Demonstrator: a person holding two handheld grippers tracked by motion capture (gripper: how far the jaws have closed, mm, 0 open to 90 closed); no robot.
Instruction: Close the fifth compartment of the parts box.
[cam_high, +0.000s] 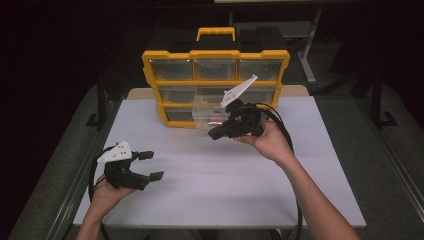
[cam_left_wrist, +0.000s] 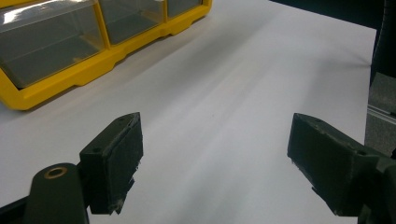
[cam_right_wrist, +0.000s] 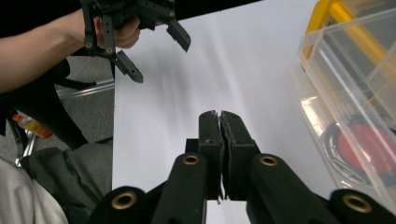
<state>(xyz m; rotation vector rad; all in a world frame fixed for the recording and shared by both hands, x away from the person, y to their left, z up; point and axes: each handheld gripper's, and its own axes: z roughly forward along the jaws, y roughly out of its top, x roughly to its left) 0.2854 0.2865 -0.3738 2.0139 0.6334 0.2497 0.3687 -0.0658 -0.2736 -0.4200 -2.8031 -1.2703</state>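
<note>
The right gripper (cam_right_wrist: 219, 122) has its fingers (cam_right_wrist: 208, 135) pressed flat together with nothing between them, held just off the white tabletop (cam_high: 240, 170) beside the near left corner of a clear drawer (cam_right_wrist: 345, 107). That drawer stands pulled out from the bottom row of the yellow organiser (cam_high: 215, 75), near its middle, resting on the tabletop at the cabinet's foot. Inside it lies something round and red (cam_right_wrist: 373, 149) with what looks like a dark ring around it; through the plastic wall I cannot tell what it is. In the high view the right gripper (cam_high: 216, 134) sits tilted to the left in front of the drawer (cam_high: 207, 116), so the fingers point away from the contents and not into them.

The left gripper (cam_left_wrist: 212, 163) has its fingers (cam_left_wrist: 119, 158) spread wide and empty, hovering over bare tabletop at the near left, well apart from the organiser. The high view shows it (cam_high: 150, 165) low and idle, aimed to the right.

As I judge it, the step in hand is getting at what the open drawer holds: the drawer is out, but nothing has been taken. The next move calls for the right fingers to part, the wrist to turn toward the drawer and come over its rim, then close on the red piece. The left gripper may need to steady the drawer.
</note>
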